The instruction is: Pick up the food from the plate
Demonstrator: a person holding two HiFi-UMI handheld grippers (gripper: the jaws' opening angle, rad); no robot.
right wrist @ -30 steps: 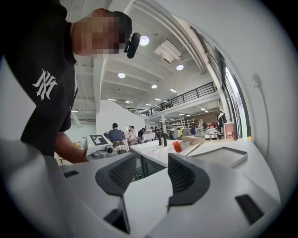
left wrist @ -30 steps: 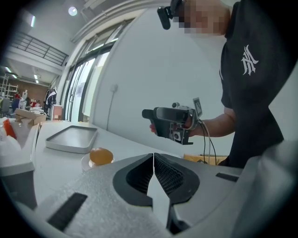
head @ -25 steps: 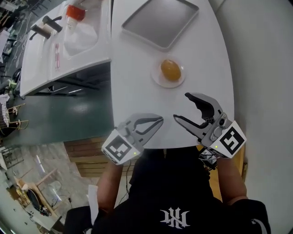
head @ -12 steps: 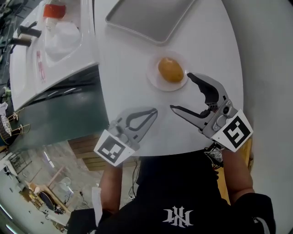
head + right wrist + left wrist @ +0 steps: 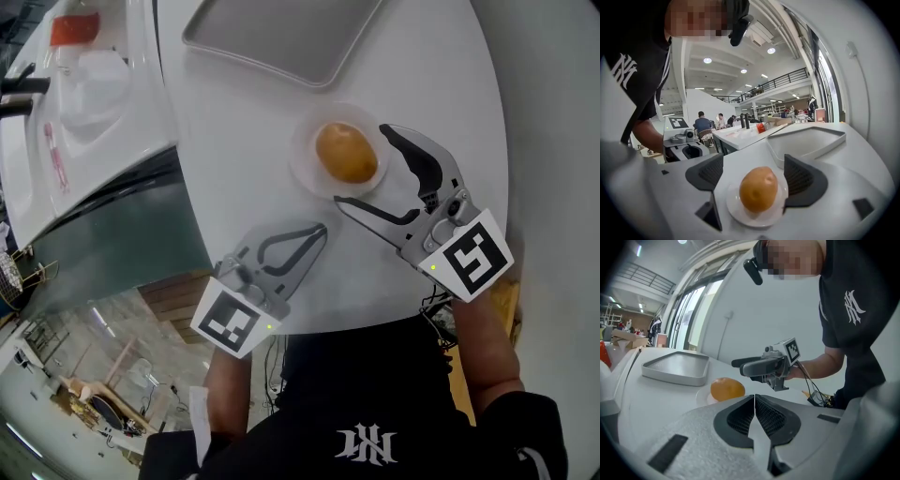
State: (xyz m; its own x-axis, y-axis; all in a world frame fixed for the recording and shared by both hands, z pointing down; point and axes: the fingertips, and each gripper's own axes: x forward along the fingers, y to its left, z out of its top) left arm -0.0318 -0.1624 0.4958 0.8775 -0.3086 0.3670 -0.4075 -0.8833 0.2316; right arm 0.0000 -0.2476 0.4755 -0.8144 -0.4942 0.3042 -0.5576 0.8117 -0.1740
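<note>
Now right tongs [image 5: 360, 164], jaws just opening wide, bracket the food [image 5: 347, 153] on its plate [image 5: 305, 175] without touching; left tongs [image 5: 322, 229] closed, empty; grasp and lift remain.

Right gripper place: the grey two-jaw right gripper with the black-and-white marker cube [image 5: 364, 165] is now up at the small white round plate [image 5: 302, 165]. A second ago it was back by the near edge of the white round table [image 5: 422, 75].
Right gripper jaws: they have just been opening and stand wider than before. The rounded orange-brown food [image 5: 347, 153] now lies between them, with neither pad touching it.
Right jaw tips: one is now just beside the food, the other at the plate's near rim.
Left gripper place: the grey left gripper [image 5: 321, 229] reaches a little further in over the table.
</note>
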